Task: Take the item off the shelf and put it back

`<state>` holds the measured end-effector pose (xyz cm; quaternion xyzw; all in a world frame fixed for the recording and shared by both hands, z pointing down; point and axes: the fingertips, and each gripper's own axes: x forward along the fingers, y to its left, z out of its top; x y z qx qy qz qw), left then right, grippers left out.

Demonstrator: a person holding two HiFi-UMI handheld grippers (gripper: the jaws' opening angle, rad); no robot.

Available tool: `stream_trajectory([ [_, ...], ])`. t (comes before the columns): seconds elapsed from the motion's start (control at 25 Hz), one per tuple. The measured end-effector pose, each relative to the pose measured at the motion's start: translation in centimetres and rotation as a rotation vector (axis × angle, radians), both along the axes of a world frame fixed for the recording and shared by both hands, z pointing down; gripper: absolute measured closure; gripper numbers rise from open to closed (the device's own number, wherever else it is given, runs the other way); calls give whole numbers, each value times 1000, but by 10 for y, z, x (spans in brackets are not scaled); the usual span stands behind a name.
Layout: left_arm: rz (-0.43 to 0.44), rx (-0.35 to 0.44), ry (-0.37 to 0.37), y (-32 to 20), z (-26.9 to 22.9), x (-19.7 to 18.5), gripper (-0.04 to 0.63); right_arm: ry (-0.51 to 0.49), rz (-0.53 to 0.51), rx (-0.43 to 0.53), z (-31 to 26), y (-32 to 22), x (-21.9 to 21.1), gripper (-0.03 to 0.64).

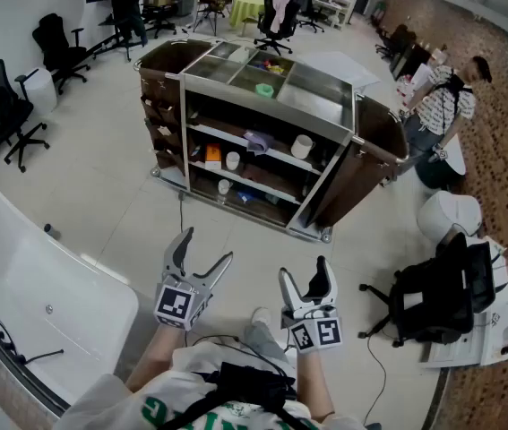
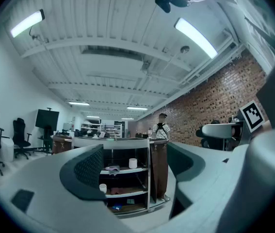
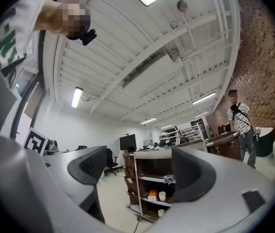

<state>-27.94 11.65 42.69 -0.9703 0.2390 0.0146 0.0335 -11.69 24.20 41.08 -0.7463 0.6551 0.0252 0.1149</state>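
Note:
A metal-and-brown service cart with open shelves (image 1: 325,164) stands a few steps ahead on the floor. Its shelves hold a white roll (image 1: 302,146), a folded cloth (image 1: 258,140), an orange box (image 1: 212,157) and a white cup (image 1: 233,160). Both grippers are held low, well short of the cart. My left gripper (image 1: 207,247) is open with nothing between its jaws. My right gripper (image 1: 305,271) is also open and empty. In the left gripper view the cart (image 2: 127,178) appears far off between the jaws. The right gripper view shows the cart (image 3: 152,186) the same way.
A person (image 1: 442,106) stands to the right of the cart. A white table (image 1: 47,285) lies at my left. A black chair with a bag (image 1: 442,298) is at my right. Office chairs (image 1: 3,106) stand along the left wall. A cable (image 1: 182,209) trails on the floor.

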Motion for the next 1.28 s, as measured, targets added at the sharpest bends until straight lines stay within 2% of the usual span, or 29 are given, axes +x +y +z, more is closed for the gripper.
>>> stream_trajectory([
  [0.12, -2, -8, 3, -10, 0, 20, 196, -25, 14, 10, 8, -12, 28, 192],
  [0.28, -45, -32, 5, -37, 13, 50, 196, -41, 13, 11, 23, -39, 74, 192],
  [0.44, -85, -122, 11, -74, 30, 90, 196, -72, -5, 25, 25, -72, 128, 192],
  [0.68, -98, -47, 18, -116, 8, 174, 196, -59, -15, 78, 4, -117, 220, 192],
  [0.88, -124, -34, 24, -135, -4, 233, 198, -45, -34, 81, -1, -141, 277, 192],
  [1.08, -165, -53, 2, -144, 7, 274, 198, -65, -59, 67, 9, -154, 317, 192],
  [1.28, -179, -45, -13, -151, 11, 298, 198, -98, -73, 71, 17, -168, 347, 193],
])
